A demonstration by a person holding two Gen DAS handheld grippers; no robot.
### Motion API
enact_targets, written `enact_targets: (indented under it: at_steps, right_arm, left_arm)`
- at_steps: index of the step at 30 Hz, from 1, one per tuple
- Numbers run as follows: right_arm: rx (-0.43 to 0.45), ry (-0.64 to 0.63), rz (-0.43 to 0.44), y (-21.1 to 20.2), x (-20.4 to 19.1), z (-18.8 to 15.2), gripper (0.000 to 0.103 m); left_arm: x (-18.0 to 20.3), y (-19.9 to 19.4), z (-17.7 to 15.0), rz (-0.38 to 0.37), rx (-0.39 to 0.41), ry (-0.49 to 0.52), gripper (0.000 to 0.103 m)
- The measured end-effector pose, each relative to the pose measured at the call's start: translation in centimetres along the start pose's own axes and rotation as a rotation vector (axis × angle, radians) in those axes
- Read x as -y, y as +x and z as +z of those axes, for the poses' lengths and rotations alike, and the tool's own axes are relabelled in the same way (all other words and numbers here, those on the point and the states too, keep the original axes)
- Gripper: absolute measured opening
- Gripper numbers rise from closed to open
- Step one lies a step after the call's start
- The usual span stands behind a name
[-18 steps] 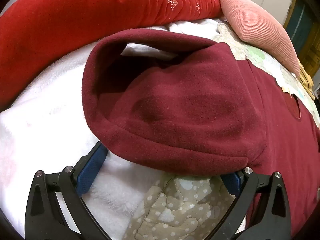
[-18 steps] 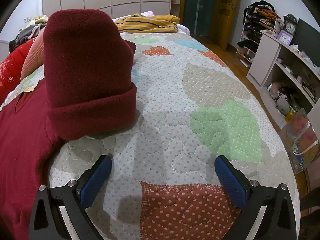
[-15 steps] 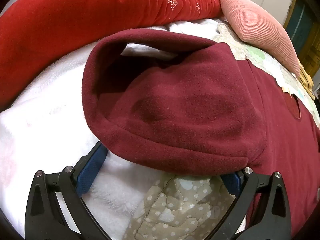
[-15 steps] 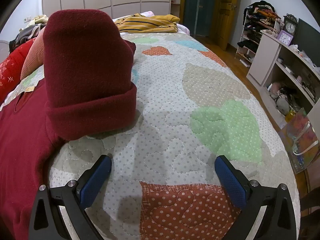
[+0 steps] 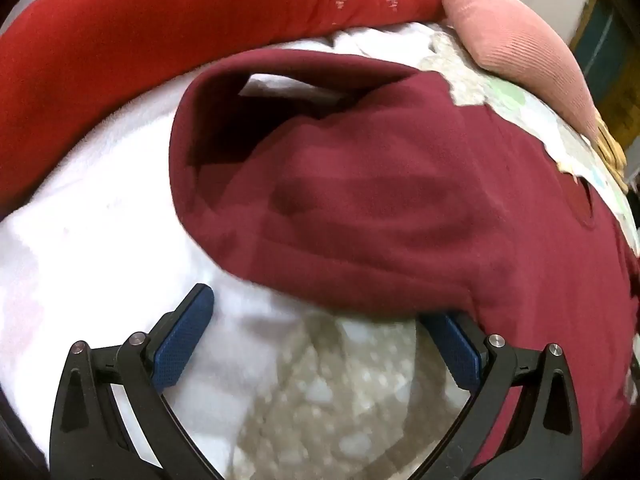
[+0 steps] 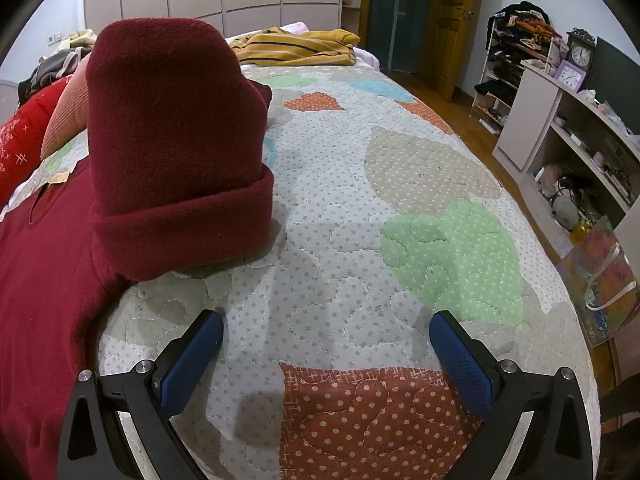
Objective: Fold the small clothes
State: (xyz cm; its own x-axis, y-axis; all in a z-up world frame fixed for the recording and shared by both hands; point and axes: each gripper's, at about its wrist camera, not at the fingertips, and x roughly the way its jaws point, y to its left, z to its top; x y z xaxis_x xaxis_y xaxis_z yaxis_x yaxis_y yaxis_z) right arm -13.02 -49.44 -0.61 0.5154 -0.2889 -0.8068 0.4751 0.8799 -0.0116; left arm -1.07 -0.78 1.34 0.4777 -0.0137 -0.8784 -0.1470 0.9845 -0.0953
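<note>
- The left gripper had its jaws spread wide and grasped nothing; its left blue pad lay over the white fleece blanket, and the tip of the other pad was hidden under the edge of the maroon garment.
- The left wrist view was blurred, so I could not tell whether that hidden pad touched the cloth.
- The right gripper also had its jaws released and wide apart, hovering over the quilted bedspread with nothing between them.
- In the right wrist view, the garment's sleeve, with its cuff rolled, stood bunched up on the bed ahead and to the left of the jaws, apart from them.
- The garment's body spread flat along the left of that view.
- Beyond it lay a red cushion and a pink corduroy pillow.
- A yellow striped garment lay at the far end of the bed.
- Shelves stood beside the bed on the right.
</note>
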Motion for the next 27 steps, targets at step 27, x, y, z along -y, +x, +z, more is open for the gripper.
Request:
enact_targets:
  at_steps: [27]
  right_arm:
    - [0.087,-0.133,0.120,-19.5,1.1,-3.4,0.103]
  left_arm:
    - [8.0,-10.6,-7.7,-0.129,0.158,0.248,0.102]
